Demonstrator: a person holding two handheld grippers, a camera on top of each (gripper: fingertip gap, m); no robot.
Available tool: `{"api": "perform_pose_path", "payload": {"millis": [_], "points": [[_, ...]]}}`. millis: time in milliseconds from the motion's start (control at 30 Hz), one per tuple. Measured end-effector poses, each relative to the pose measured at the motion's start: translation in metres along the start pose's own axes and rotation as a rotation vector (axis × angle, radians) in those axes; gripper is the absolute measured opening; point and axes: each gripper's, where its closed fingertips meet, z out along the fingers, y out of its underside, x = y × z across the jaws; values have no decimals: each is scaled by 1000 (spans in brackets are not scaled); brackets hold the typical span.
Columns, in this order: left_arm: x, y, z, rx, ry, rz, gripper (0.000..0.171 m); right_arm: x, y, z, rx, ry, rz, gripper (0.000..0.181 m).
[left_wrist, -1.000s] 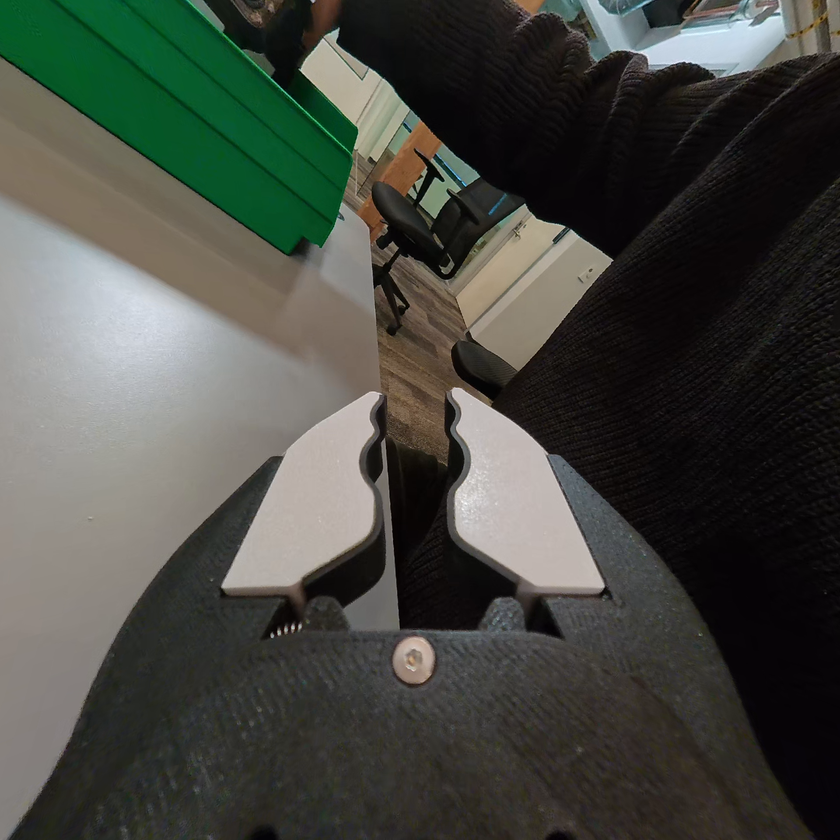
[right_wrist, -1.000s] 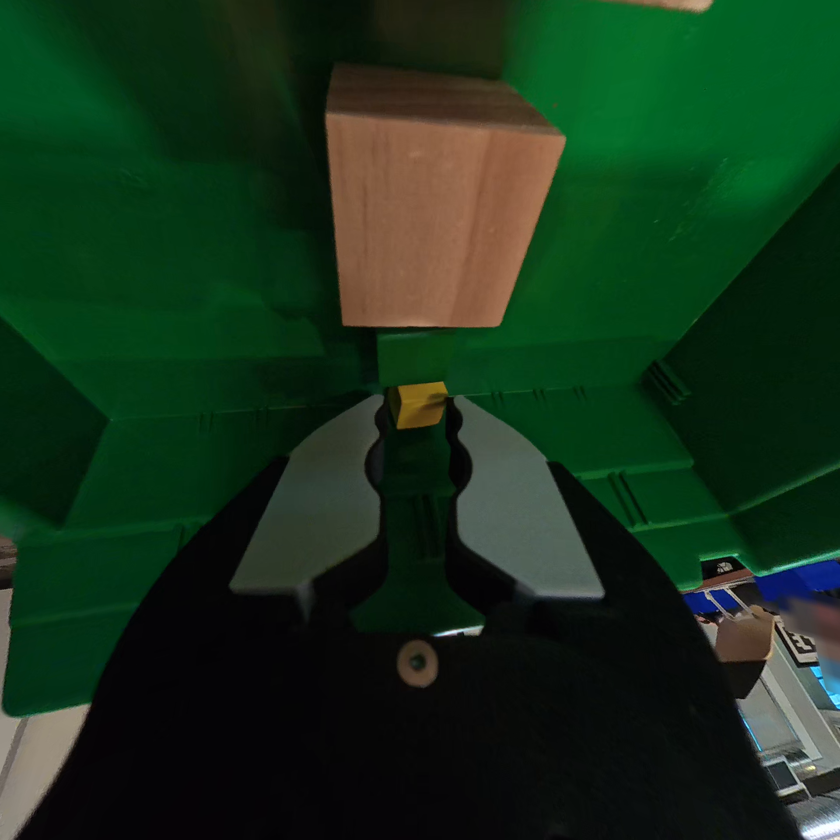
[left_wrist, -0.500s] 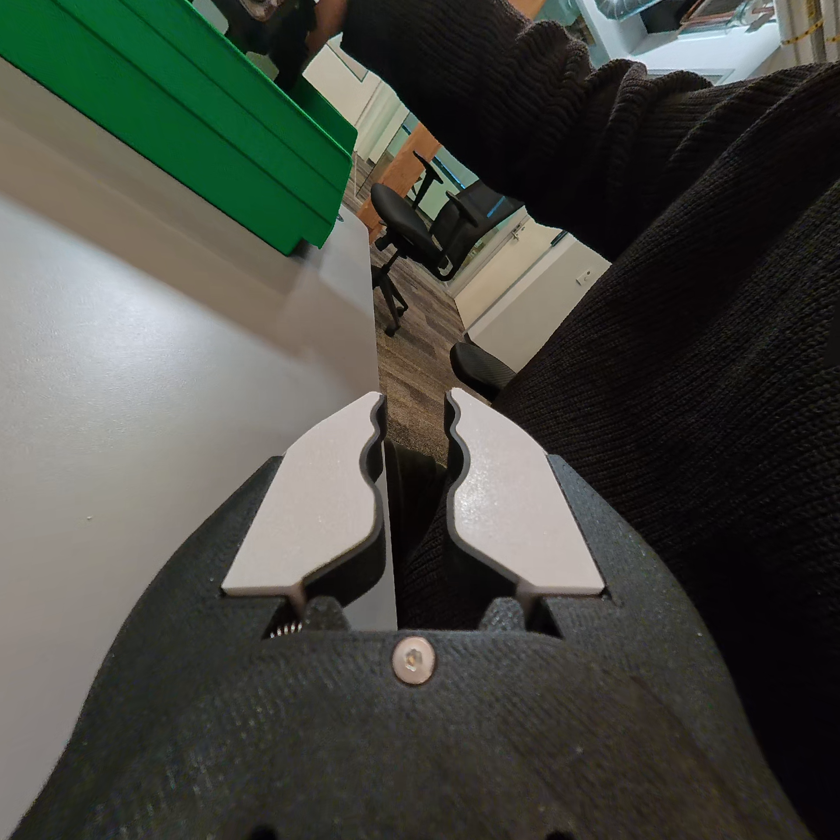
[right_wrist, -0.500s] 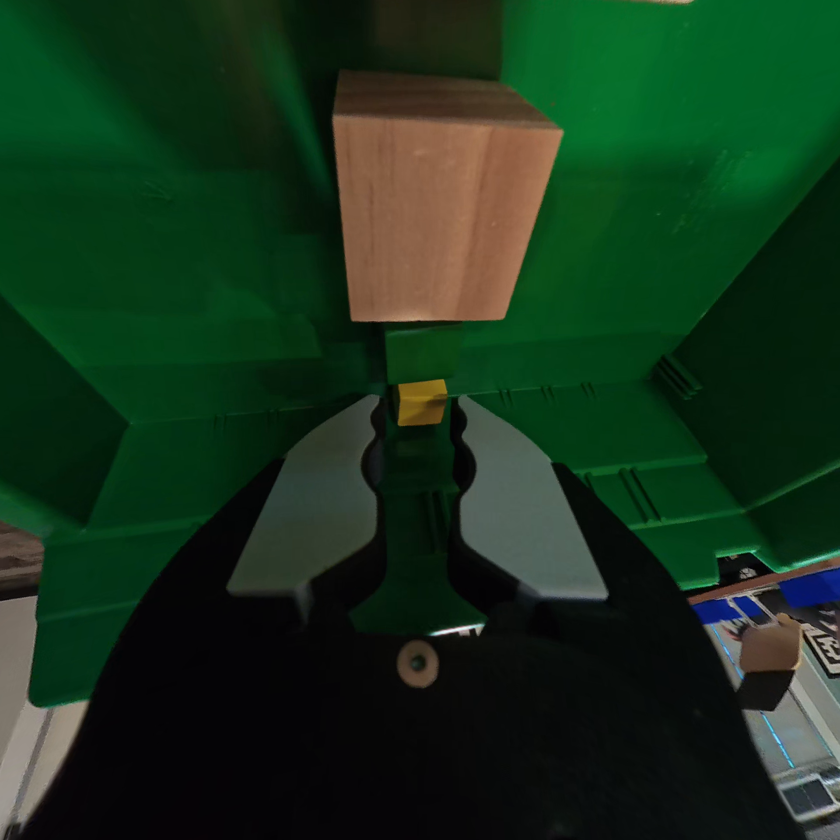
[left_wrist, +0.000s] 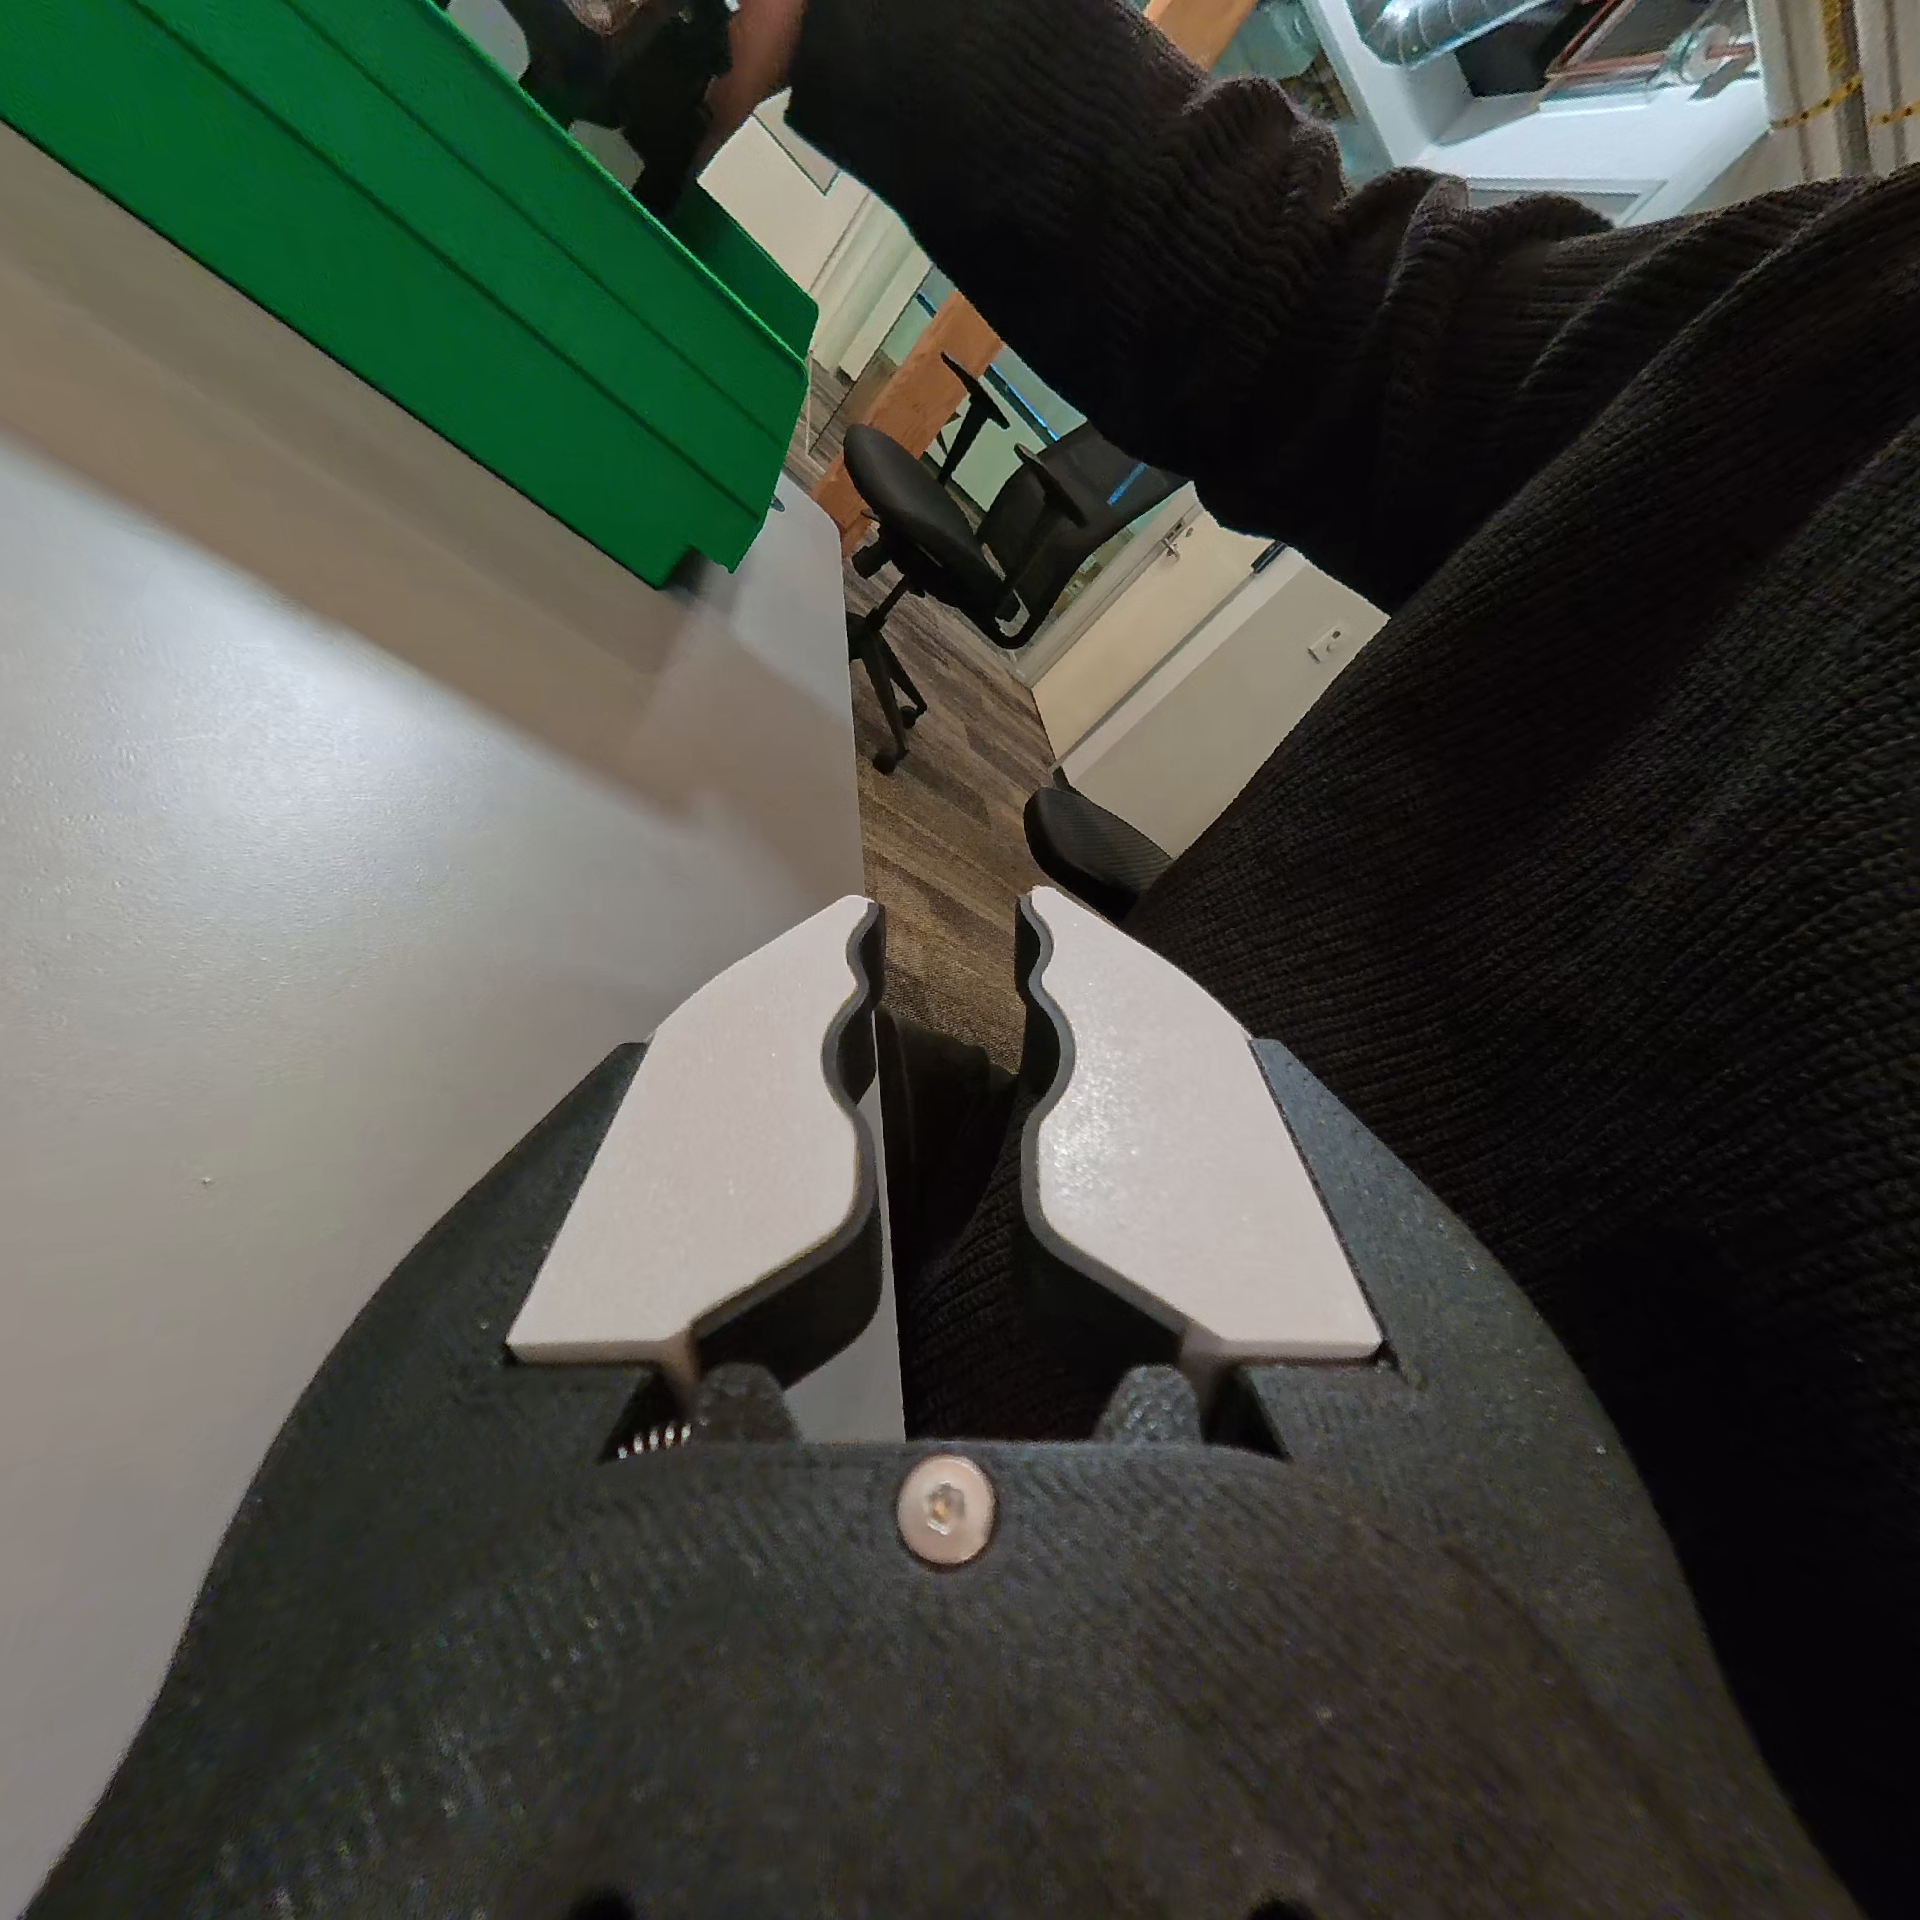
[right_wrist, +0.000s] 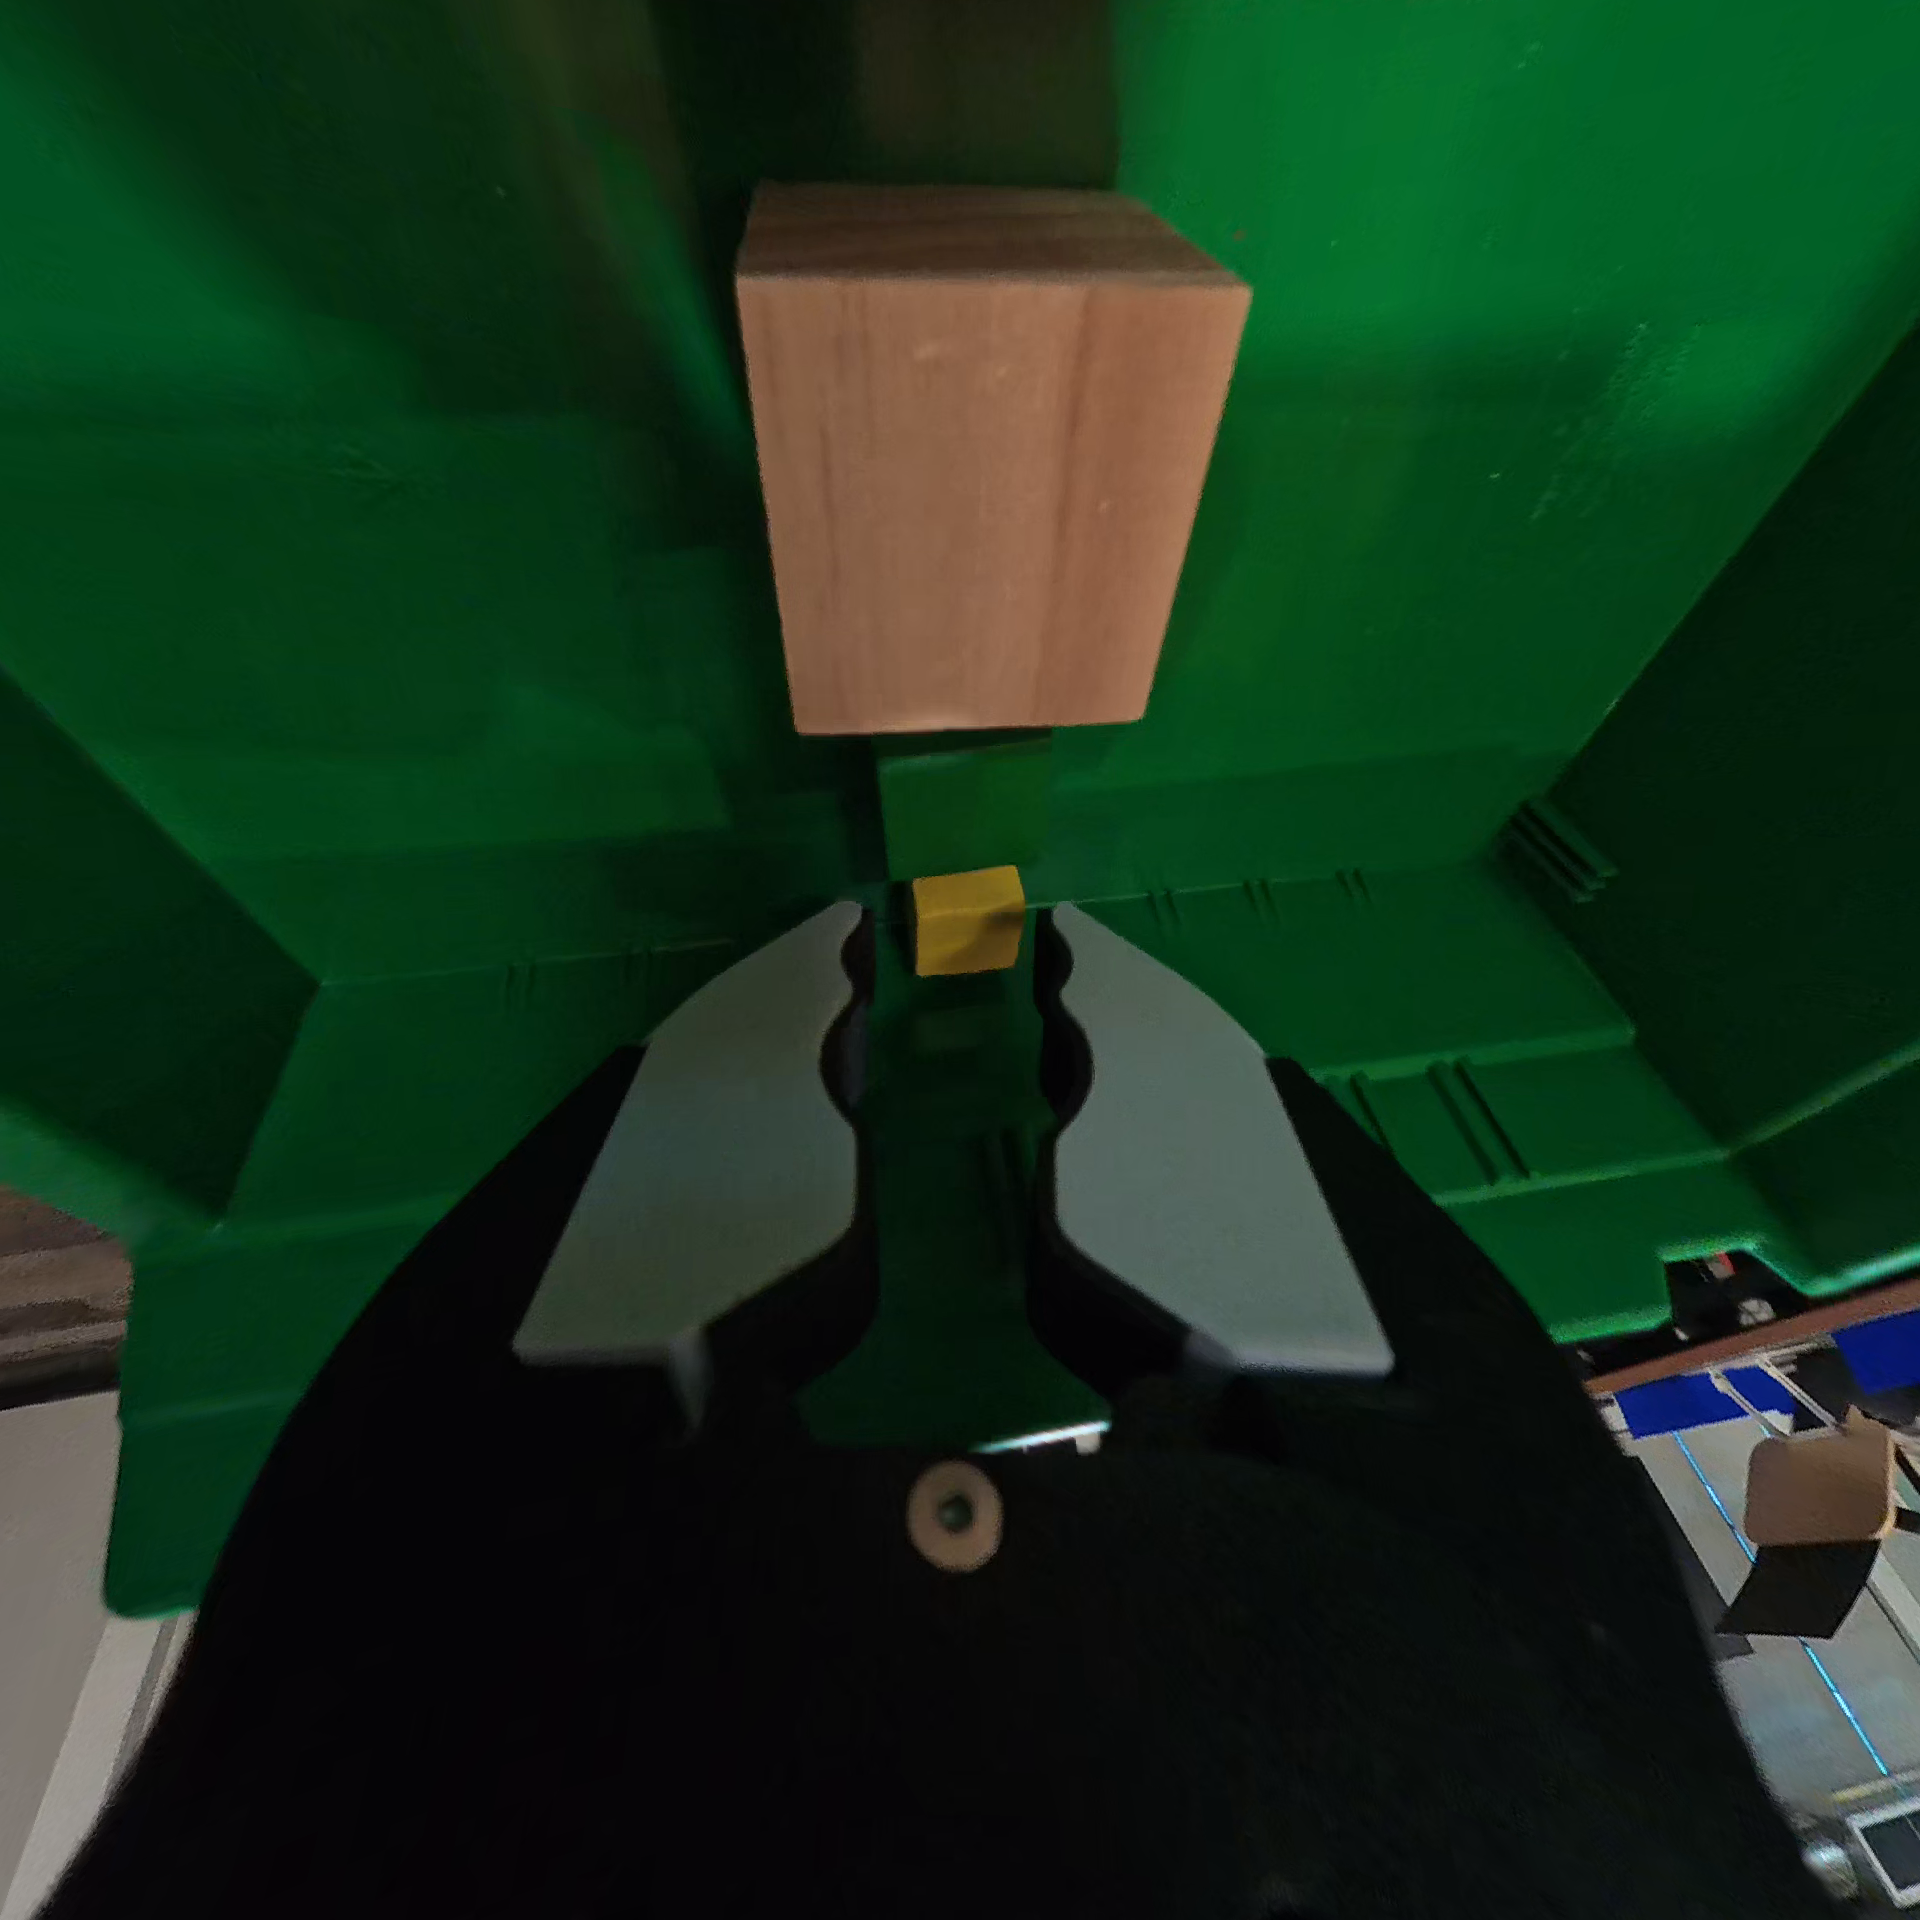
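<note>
Through the left wrist view nothing had shifted over the last second: my left hand-held gripper (left_wrist: 948, 925) stayed empty, fingers slightly parted, at the tabletop (left_wrist: 312, 883) edge beside a black knit sleeve (left_wrist: 1558, 935). In the right wrist view, my right hand-held gripper (right_wrist: 954, 925) kept pinching the small yellow cube (right_wrist: 966, 921) while creeping nearer the green bin (right_wrist: 416, 520), which held a wooden block (right_wrist: 977, 488).

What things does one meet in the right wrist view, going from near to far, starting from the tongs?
Right tongs → small yellow block held between the tips → wooden block → inner wall of the green bin behind it.
</note>
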Motion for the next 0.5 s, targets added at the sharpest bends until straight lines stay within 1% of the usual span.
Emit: {"api": "perform_pose_path", "payload": {"millis": [100,233,300,367,500], "points": [[2,-1,-1,1,3,5,24,0,3,-11,16,30,46,36],[3,-2,-5,-1,-2,29,24,-5,-2,-46,199,78,224,38],[2,-2,-7,-1,5,36,27,-7,-7,-70,318,134,341,40],[-1,0,-9,-11,0,38,31,-10,-19,-99,463,193,481,44],[-6,-3,-12,9,-35,50,39,-21,-63,-165,818,333,787,49]]}}
